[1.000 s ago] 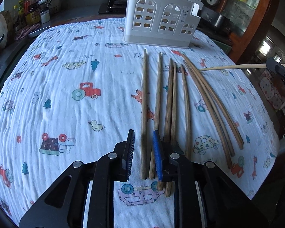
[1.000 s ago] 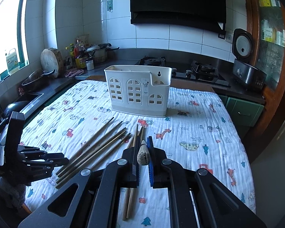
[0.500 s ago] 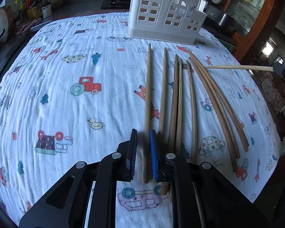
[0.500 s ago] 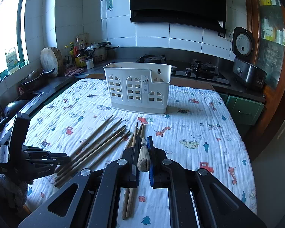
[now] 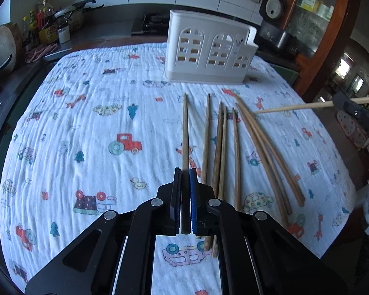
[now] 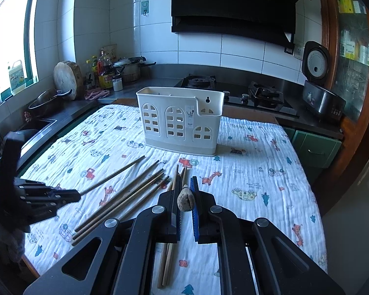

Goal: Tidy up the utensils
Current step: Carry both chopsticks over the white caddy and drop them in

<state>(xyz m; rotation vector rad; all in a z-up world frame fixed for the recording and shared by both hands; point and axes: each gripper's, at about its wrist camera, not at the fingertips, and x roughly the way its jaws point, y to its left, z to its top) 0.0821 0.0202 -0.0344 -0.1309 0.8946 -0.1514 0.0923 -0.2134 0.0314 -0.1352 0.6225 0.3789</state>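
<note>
My left gripper (image 5: 185, 173) has its jaws closing onto the leftmost brown chopstick (image 5: 185, 132), pads pressing it, its near end lifted off the cloth. From the right wrist view the left gripper (image 6: 72, 195) holds that chopstick (image 6: 115, 173) slanting up from the cloth. My right gripper (image 6: 184, 184) is shut on a pale chopstick seen end-on (image 6: 184, 199); in the left wrist view that stick (image 5: 292, 108) juts in from the right. Several more chopsticks (image 5: 221, 147) lie side by side on the cloth. The white slotted utensil holder (image 5: 209, 51) stands upright at the far end.
A printed white cloth (image 5: 86, 135) covers the table. Behind it run a dark counter with bottles and pots (image 6: 105, 73), a gas hob (image 6: 258, 93) and a rice cooker (image 6: 317, 86). A sink edge (image 6: 37, 127) lies to the left.
The left jaws closed around the leftmost chopstick and the gripper rose with it, the cloth dropping away. The right gripper and its chopstick stayed put.
</note>
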